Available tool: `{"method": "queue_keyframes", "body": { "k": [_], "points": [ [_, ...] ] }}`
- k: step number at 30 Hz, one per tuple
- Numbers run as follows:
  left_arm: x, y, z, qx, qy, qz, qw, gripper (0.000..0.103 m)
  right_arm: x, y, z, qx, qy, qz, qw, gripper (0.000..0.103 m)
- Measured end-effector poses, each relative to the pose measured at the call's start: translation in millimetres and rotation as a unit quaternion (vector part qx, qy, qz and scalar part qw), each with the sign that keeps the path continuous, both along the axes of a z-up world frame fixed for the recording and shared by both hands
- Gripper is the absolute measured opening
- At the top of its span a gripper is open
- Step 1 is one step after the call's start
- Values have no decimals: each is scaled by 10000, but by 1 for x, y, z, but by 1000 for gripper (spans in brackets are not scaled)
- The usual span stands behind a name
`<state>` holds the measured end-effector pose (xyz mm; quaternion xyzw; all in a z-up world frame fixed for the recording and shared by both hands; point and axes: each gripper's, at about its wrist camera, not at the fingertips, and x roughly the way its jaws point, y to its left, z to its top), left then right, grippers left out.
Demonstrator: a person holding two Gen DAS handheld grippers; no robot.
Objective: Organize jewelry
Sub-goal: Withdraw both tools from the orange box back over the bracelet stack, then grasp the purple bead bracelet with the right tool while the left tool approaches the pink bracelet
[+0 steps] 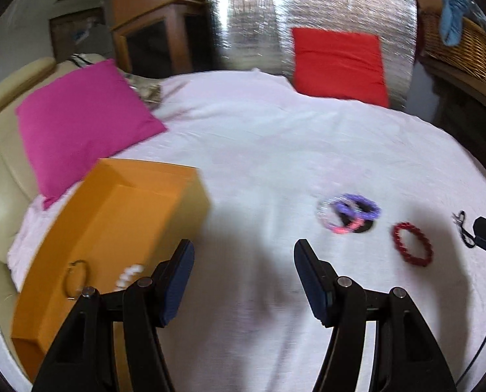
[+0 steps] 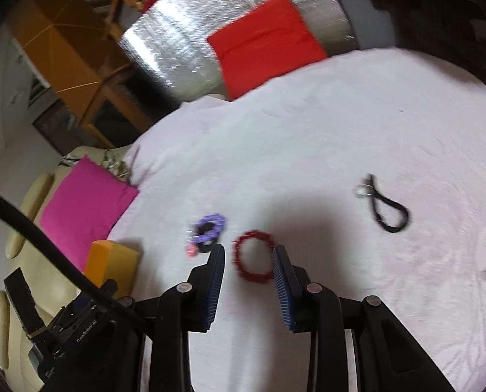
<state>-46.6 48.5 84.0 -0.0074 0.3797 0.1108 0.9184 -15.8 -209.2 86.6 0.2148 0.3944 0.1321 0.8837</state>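
The red bead bracelet lies flat on the white bed cover, near its front edge. Just beside it, toward the left edge, a small heap of purple, pink and black bracelets rests. A black cord bracelet lies apart, toward the right edge. The orange box stands at the left edge of the bed, with a thin ring and white beads inside.

The right claw is partly open above the red bracelet and holds nothing. The left claw is wider open and empty, between box and heap. A pink cushion and a red cushion lie at the far side.
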Motion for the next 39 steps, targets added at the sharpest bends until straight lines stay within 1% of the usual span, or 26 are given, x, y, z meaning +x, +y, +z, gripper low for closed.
{"method": "queue_keyframes", "body": {
  "k": [3, 5, 7, 10, 15, 16, 17, 18, 19, 20, 21, 22, 24, 26, 28, 31, 33, 35, 36, 38, 39],
  "points": [
    [12, -13, -7, -101, 89, -121, 9998, 65, 2, -20, -6, 113, 94, -135, 9998, 33],
    [23, -23, -10, -90, 101, -224, 9997, 65, 3, -27, -9, 187, 159, -182, 9995, 33],
    [32, -32, -15, -140, 120, -365, 9992, 69, 4, -30, -12, 198, 215, -206, 9994, 33],
    [48, -45, -25, -200, 174, -506, 9984, 69, 4, -31, -14, 218, 242, -188, 9993, 33],
    [72, -48, -40, -233, 248, -475, 9983, 69, 11, -24, -16, 465, 211, 19, 9987, 33],
    [75, -46, -44, -260, 274, -495, 9981, 64, 15, -21, -17, 570, 220, 104, 9981, 33],
    [79, -45, -48, -292, 325, -539, 9976, 56, 20, -18, -19, 690, 245, 188, 9971, 33],
    [82, -45, -52, -288, 407, -570, 9971, 32, 25, -15, -21, 801, 285, 249, 9961, 33],
    [85, -42, -57, -320, 549, -619, 9961, 15, 31, -12, -24, 973, 361, 341, 9940, 39],
    [86, -38, -59, -445, 614, -655, 9950, 12, 37, -7, -27, 1148, 427, 423, 9916, 43],
    [85, -33, -58, -598, 582, -691, 9941, 10, 43, -3, -30, 1281, 470, 478, 9895, 53],
    [84, -29, -55, -686, 555, -729, 9934, 9, 47, 2, -32, 1356, 497, 510, 9882, 57],
    [80, -23, -51, -654, 533, -774, 9934, 8, 57, 13, -35, 1562, 591, 603, 9841, 57],
    [76, -12, -52, -656, 609, -737, 9933, 7, 64, 24, -38, 1746, 649, 690, 9801, 57],
    [72, -1, -53, -732, 675, -678, 9927, 7, 71, 38, -40, 1778, 735, 663, 9791, 57],
    [66, 11, -54, -638, 725, -594, 9936, 7, 81, 55, -49, 1800, 871, 623, 9778, 57],
    [63, 17, -53, -621, 717, -550, 9940, 7, 89, 62, -60, 1830, 1057, 416, 9765, 53],
    [62, 24, -51, -637, 677, -523, 9943, 7, 97, 66, -69, 1964, 1193, 320, 9727, 46],
    [62, 26, -49, -636, 658, -510, 9945, 7, 101, 67, -73, 1989, 1241, 236, 9719, 44],
    [60, 31, -48, -615, 633, -478, 9950, 7, 107, 70, -80, 2053, 1282, 196, 9701, 40],
    [60, 33, -48, -616, 625, -470, 9950, 7, 110, 74, -83, 2025, 1346, 215, 9697, 35]
  ]
}}
